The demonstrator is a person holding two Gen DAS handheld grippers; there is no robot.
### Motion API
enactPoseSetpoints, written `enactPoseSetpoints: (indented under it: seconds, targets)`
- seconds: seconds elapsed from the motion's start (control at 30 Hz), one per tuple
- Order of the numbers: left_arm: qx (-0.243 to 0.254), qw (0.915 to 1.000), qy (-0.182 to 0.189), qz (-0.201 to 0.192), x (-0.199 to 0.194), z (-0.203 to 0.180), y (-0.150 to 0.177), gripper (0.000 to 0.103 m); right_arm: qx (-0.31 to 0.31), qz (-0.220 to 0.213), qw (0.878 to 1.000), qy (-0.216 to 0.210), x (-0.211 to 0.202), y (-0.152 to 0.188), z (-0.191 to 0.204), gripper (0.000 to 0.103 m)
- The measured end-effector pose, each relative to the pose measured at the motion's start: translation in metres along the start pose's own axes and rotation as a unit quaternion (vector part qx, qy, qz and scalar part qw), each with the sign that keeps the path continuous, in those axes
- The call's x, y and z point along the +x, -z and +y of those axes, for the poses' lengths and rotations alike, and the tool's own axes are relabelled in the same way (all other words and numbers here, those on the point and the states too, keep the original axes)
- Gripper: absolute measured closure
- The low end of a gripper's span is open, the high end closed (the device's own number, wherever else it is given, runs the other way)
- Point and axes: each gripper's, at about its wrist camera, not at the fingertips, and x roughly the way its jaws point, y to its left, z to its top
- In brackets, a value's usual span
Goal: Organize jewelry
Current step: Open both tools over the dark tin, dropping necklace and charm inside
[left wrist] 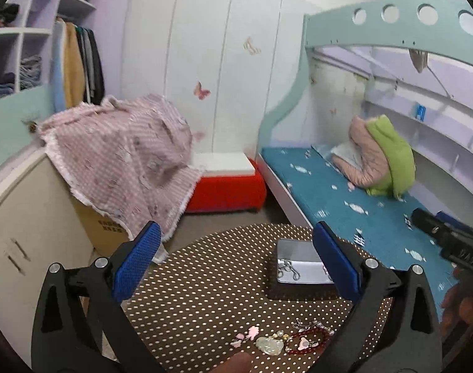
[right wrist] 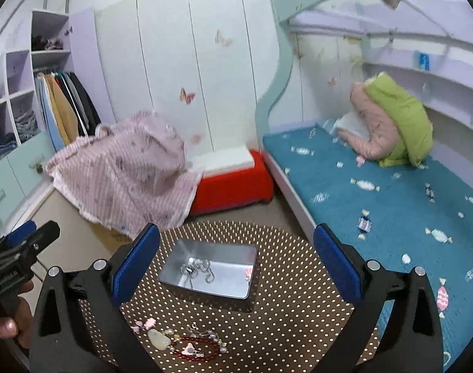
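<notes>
Step in hand, as judged: part-way through sorting. A silver chain necklace point(right wrist: 196, 269) and a small pink piece point(right wrist: 249, 274) are already seen lying inside the open rectangular silver tin box point(right wrist: 236, 292), which sits near the middle of the round brown polka-dot counter point(right wrist: 298, 279). The rest is left loose on the counter, on the near side of the box: a dark red bead bracelet point(right wrist: 195, 348), a pale jade-like pendant point(right wrist: 159, 339), pink flower-shaped bits point(right wrist: 144, 324) and a pearl-and-metal piece point(right wrist: 206, 334), all bunched close, some touching.

Next move, as judged: one loose piece is to be picked from the cluster nearest the box and carried over the box rim. A low, narrow pinch would be called for, since the pieces are small & flat and lie tangled; the bracelet could drag its neighbours along.

Left gripper point(left wrist: 236, 261): blue-padded fingers spread wide, nothing held, nothing touched; held above the counter w/ the box between and beyond the fingers. Right gripper point(right wrist: 236, 261): fingers likewise released, wide apart, empty, hovering over the counter on the near side of the box. A fingertip point(left wrist: 241, 361) is seen just beside the pendant in the left wrist view.
</notes>
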Motion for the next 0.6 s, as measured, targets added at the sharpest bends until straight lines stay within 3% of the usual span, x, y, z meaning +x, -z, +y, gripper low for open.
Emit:
enactPoseSetpoints:
  seconds: [0.33,0.6]
  targets:
    - [0.017,0.9981,-0.019,-0.055,-0.071,0.001,0.007,0.005,-0.011,-0.045,0.999,0.02,-0.061,0.012,0.017,0.008]
    - [0.019,0.9973,-0.023,-0.067,-0.103,0.0,0.024,0.005,-0.032,-0.067,0.997,0.036,-0.092,0.032,0.031,0.008]
